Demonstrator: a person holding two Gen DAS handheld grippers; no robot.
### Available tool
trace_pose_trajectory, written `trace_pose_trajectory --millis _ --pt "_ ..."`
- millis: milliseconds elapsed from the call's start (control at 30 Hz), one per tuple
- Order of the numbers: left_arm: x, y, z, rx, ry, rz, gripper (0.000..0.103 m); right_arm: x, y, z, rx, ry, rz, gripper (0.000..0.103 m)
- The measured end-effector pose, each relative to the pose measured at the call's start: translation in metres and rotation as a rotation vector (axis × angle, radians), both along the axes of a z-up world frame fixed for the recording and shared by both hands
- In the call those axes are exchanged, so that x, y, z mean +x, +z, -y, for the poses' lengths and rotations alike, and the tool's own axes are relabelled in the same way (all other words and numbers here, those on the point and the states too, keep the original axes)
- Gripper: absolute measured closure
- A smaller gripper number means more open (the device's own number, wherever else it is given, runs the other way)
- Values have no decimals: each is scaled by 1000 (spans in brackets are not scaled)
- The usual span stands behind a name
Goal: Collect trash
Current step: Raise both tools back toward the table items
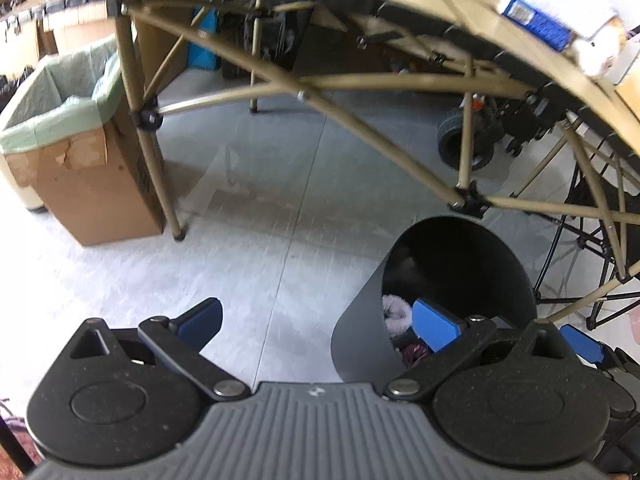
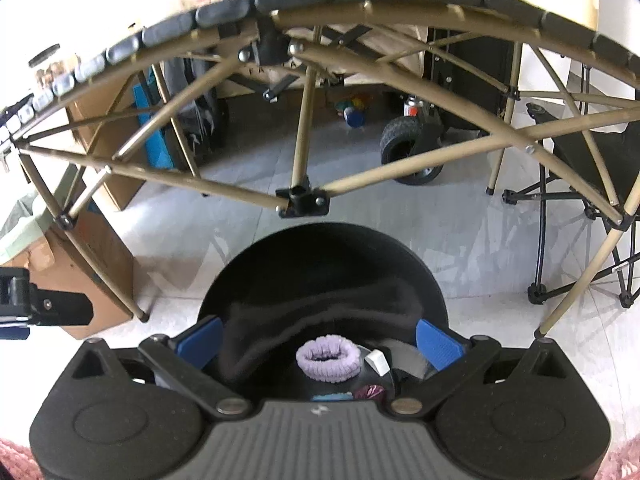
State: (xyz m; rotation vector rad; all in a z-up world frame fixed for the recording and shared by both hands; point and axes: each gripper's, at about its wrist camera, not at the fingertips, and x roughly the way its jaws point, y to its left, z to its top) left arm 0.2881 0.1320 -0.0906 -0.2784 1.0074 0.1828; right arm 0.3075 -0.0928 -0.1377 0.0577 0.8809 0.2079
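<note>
A black round bin (image 1: 358, 324) stands on the pale floor in front of a folding table. In the left wrist view my left gripper (image 1: 318, 324) is open and holds nothing, its right pad at the bin's mouth and its left pad over bare floor. In the right wrist view my right gripper (image 2: 320, 342) is open and holds nothing, straddling the bin (image 2: 320, 256) from directly above. Inside the bin lie a lavender scrunchie (image 2: 328, 358), a dark cloth (image 2: 320, 316), a small white scrap (image 2: 378, 360) and a purple wrapper (image 2: 370, 392). The scrunchie (image 1: 396, 314) also shows from the left.
The tan-framed folding table (image 2: 304, 128) arches over the bin, with a blue box (image 1: 532, 20) and a plush toy (image 1: 600, 52) on top. A cardboard box with a green liner (image 1: 80, 152) stands at left. A wheeled cart (image 2: 408, 148) and a black folding chair (image 2: 580, 184) are behind and to the right.
</note>
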Motion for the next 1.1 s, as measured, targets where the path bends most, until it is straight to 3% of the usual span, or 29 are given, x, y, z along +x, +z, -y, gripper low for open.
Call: trace_pose_trajectory --millis 567,867,1100 --pt "-20 40 35 123 -70 286 0 -29 45 24 76 34 234 0" --pt "-32 75 38 97 -33 426 0 -49 90 36 75 78 402 0" --pt "-25 99 43 111 -23 488 0 -53 129 48 73 27 540 0"
